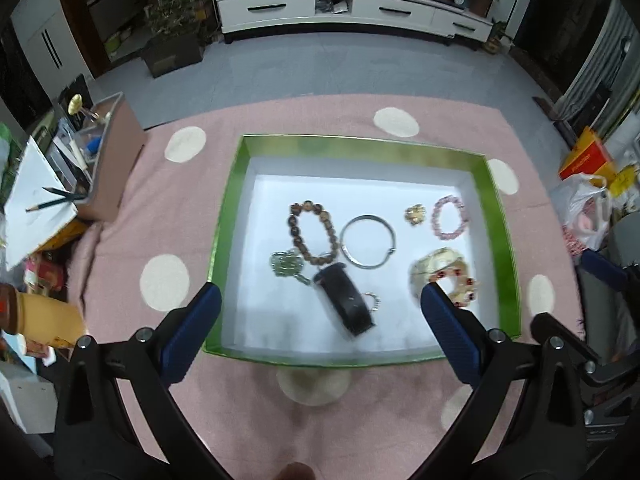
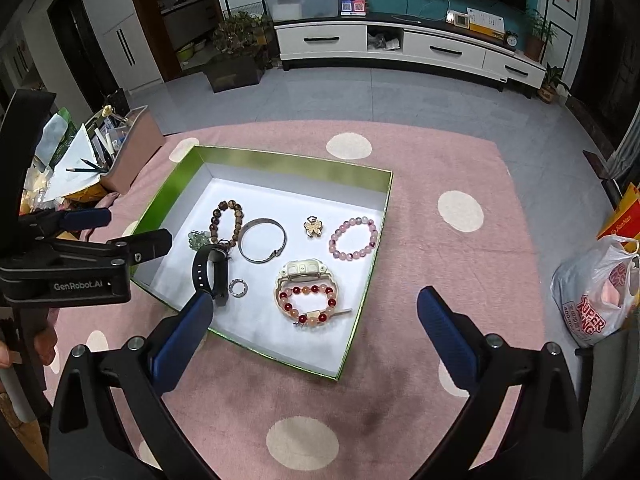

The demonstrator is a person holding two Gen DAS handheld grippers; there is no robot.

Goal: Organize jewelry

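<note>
A green-walled box with a white floor [image 1: 236, 184] [image 2: 382, 208] lies on the pink rug and holds the jewelry: a brown bead bracelet [image 1: 310, 232] [image 2: 227, 222], a silver bangle [image 1: 368, 241] [image 2: 262, 240], a gold brooch [image 1: 416, 215] [image 2: 314, 226], a pink bead bracelet [image 1: 450, 217] [image 2: 353, 238], a black band [image 1: 347, 306] [image 2: 208, 270], a green piece [image 1: 285, 264], a small ring [image 2: 237, 287], and a cream watch with a red bead bracelet [image 2: 306, 296]. My left gripper [image 1: 320, 320] is open above the box's near edge. My right gripper [image 2: 314, 322] is open and empty.
The pink rug with white dots [image 2: 460, 210] covers the floor. A brown bin with pencils and papers [image 1: 108, 152] stands at left. A plastic bag [image 2: 596, 292] lies at right. A white TV cabinet [image 2: 400, 46] stands at the back.
</note>
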